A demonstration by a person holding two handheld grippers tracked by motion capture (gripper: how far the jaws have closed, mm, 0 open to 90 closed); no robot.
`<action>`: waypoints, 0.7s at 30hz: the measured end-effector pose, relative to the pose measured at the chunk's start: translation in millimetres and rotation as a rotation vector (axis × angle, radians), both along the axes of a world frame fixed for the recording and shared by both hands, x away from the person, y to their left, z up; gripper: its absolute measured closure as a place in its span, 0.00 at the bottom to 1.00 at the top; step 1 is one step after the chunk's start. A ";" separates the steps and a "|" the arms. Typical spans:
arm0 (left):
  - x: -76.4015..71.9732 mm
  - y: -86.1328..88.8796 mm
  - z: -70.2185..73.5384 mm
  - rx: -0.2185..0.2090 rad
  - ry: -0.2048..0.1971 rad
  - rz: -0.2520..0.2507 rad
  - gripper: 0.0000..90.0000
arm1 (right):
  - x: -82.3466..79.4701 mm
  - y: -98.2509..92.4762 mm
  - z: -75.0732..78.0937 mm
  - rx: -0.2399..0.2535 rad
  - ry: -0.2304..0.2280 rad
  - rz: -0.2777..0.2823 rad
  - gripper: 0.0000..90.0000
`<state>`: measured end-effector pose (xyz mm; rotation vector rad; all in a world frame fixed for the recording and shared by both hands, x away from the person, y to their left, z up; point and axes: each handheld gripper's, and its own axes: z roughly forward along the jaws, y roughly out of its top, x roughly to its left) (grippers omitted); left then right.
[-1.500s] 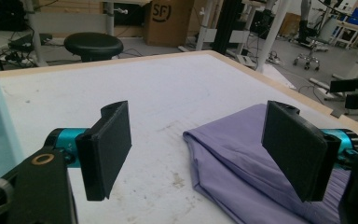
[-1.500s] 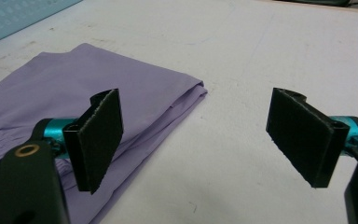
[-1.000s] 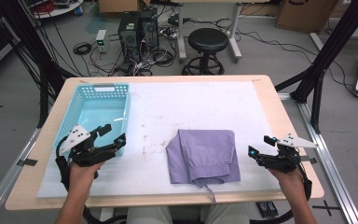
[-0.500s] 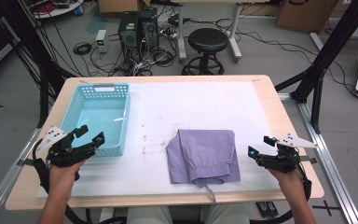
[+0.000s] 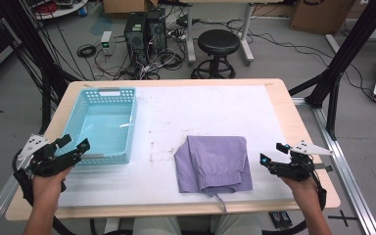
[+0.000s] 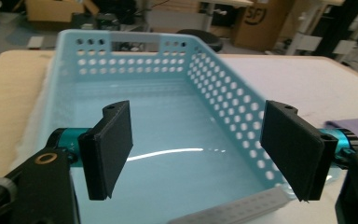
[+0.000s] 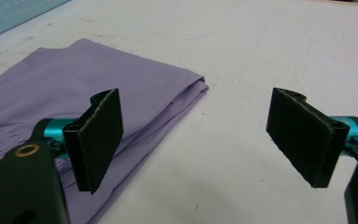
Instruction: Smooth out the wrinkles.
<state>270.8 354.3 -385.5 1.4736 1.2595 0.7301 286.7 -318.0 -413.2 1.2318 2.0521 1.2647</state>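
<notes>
Folded purple garment [image 5: 214, 164] lies just left of the right gripper [image 5: 273, 156] (jaws apart, empty).

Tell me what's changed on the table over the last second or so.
The left tongs slid leftward, from over the near part of the blue basket to its near left corner, their jaws just opening a little wider with nothing between them. The right tongs, open, the folded purple cloth and the basket stayed put.

folded purple garment [image 5: 214, 165] | flat on white table cover, front centre | blue perforated basket [image 5: 107, 125] | upright, left
</notes>
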 end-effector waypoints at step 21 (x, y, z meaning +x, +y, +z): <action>10.5 40.4 -25.3 0.025 0.108 0.169 0.32 | 0.6 5.5 -3.2 -0.033 0.011 0.019 0.21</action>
